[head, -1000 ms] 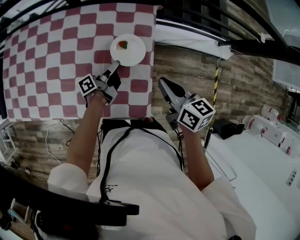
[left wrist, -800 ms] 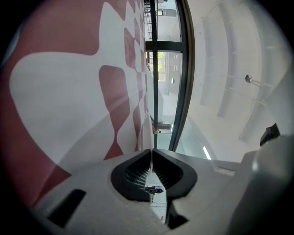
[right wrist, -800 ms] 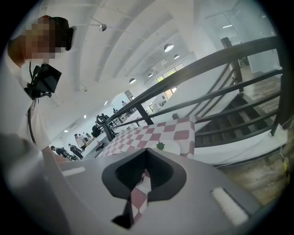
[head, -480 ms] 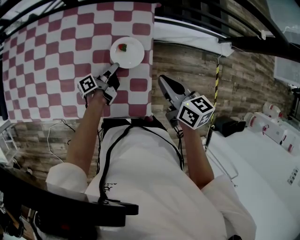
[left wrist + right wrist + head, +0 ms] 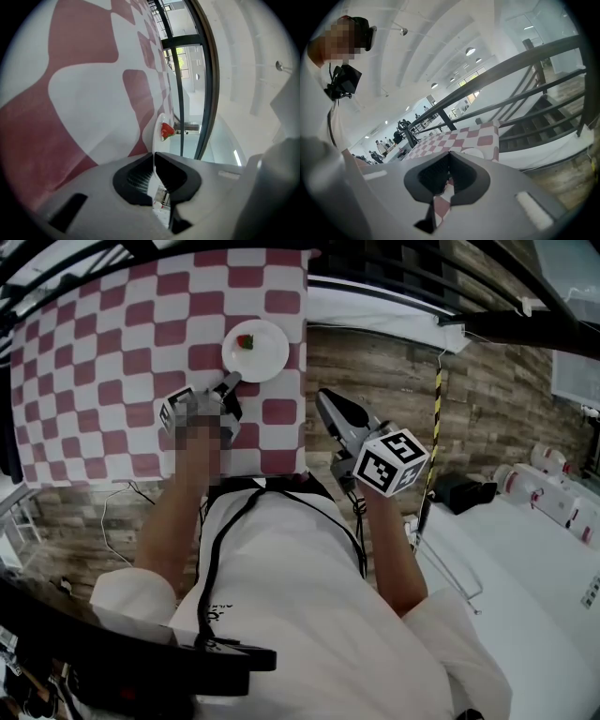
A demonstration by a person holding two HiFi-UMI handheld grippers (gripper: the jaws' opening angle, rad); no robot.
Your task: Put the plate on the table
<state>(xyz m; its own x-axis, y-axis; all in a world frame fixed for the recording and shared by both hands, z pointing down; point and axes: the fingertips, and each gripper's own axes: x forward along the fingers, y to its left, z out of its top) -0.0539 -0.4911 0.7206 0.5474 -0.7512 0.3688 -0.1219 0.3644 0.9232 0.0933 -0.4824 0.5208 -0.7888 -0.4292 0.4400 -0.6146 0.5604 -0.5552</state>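
A small white plate (image 5: pixel 258 352) with a red strawberry (image 5: pixel 247 340) on it is over the red-and-white checked table (image 5: pixel 103 362), near its right edge. My left gripper (image 5: pixel 228 383) is shut on the plate's near rim. In the left gripper view the plate (image 5: pixel 157 129) shows edge-on beside the cloth, with the strawberry (image 5: pixel 167 130) just past the jaws. Whether the plate touches the cloth I cannot tell. My right gripper (image 5: pixel 328 409) hangs shut and empty off the table's right edge. Its own view looks toward the table (image 5: pixel 480 133) and the plate (image 5: pixel 474 153).
Dark railing bars (image 5: pixel 412 287) run past the table's far right corner above a wood-pattern floor (image 5: pixel 375 371). A yellow-and-black pole (image 5: pixel 434 418) stands to the right. A white counter (image 5: pixel 525 559) with small white objects (image 5: pixel 553 498) lies at the right.
My left gripper has sunk toward the cloth with the plate and tipped further down; the plate looks smaller. The right gripper has kept still.
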